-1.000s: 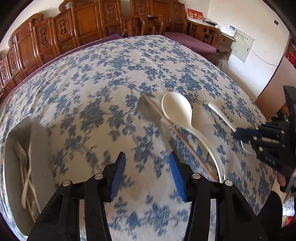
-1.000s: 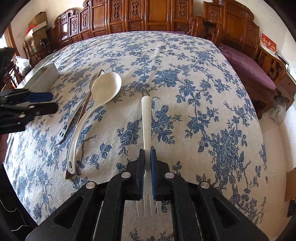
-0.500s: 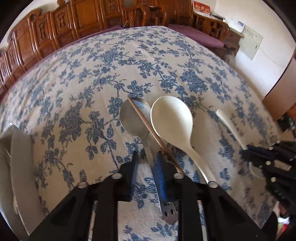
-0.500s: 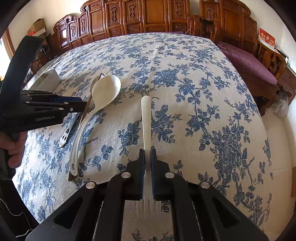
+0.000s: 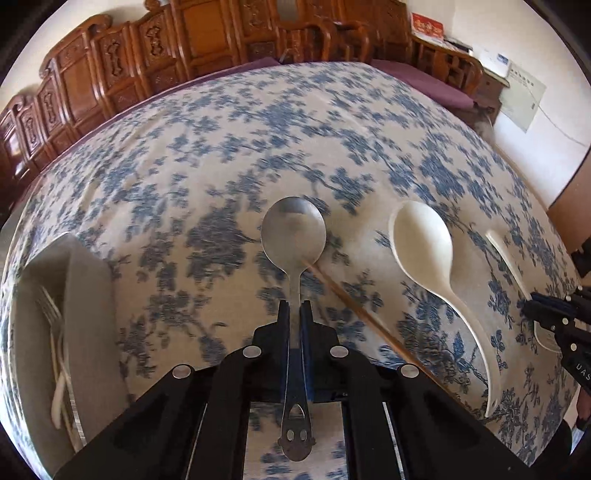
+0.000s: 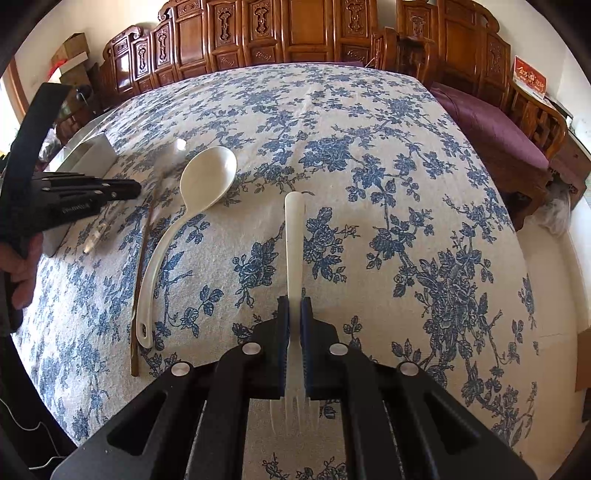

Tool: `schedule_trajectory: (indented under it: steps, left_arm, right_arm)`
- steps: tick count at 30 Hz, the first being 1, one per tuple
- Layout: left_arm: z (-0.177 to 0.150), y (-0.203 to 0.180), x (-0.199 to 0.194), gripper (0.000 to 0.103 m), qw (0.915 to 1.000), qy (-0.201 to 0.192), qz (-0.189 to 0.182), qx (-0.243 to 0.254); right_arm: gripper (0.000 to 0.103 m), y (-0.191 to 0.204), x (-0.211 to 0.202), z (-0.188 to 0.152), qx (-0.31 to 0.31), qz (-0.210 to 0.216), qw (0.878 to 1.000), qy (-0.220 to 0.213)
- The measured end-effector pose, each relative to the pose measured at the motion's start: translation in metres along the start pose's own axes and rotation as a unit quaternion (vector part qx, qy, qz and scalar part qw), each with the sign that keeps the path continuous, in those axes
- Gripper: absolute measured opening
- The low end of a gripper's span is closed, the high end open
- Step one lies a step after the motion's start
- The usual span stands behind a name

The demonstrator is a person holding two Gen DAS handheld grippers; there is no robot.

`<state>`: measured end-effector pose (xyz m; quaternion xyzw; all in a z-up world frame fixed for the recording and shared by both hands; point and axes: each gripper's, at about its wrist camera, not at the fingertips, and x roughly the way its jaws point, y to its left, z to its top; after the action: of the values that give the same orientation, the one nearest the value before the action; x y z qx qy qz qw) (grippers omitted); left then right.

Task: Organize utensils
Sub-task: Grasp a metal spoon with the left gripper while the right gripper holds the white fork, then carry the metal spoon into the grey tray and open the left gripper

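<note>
My left gripper (image 5: 294, 314) has its jaws closing on the handle of a metal spoon (image 5: 293, 236), pads pressed against it, bowl pointing away. In the right wrist view that gripper (image 6: 133, 190) reaches in from the left, and the spoon shows only as a blur. My right gripper (image 6: 294, 310) is shut on a white plastic fork (image 6: 294, 229), tines toward the camera and handle on the cloth. A large white spoon (image 5: 423, 243) and a wooden chopstick (image 5: 354, 306) lie on the floral tablecloth between the two grippers.
A metal tray (image 5: 88, 280) at the table's left edge holds a fork (image 5: 55, 332) and other light utensils. Carved wooden chairs (image 6: 295, 33) line the far side. A purple cushioned bench (image 6: 491, 125) stands to the right. A person's hand (image 6: 22, 273) holds the left gripper.
My left gripper came over the metal spoon, shut on its handle and carried it left, away from the chopstick and white spoon. The right gripper kept still on the fork.
</note>
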<state>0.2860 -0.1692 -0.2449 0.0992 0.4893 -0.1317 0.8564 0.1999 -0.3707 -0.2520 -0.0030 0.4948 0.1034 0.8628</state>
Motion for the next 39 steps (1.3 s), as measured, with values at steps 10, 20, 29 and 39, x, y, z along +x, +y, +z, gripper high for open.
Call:
schedule_trajectory:
  steps: [10, 20, 29, 39]
  left_arm:
    - [0.019, 0.026, -0.045, 0.005, 0.998, -0.061, 0.011, -0.015]
    - [0.002, 0.038, -0.086, 0.005, 0.9969, -0.078, 0.005, -0.011]
    - [-0.018, 0.064, -0.128, 0.005, 0.9954, -0.094, 0.008, -0.016]
    - [-0.038, 0.085, -0.168, 0.005, 0.9935, -0.111, 0.019, -0.018]
  right_arm:
    - [0.008, 0.017, -0.021, 0.006, -0.01, -0.006, 1.0, -0.014]
    - [0.008, 0.056, -0.047, 0.016, -0.031, 0.007, 0.999, -0.036]
    - [0.008, 0.104, -0.064, 0.03, -0.056, 0.027, 0.996, -0.058]
    - [0.008, 0.142, -0.08, 0.032, -0.082, 0.032, 0.994, -0.066]
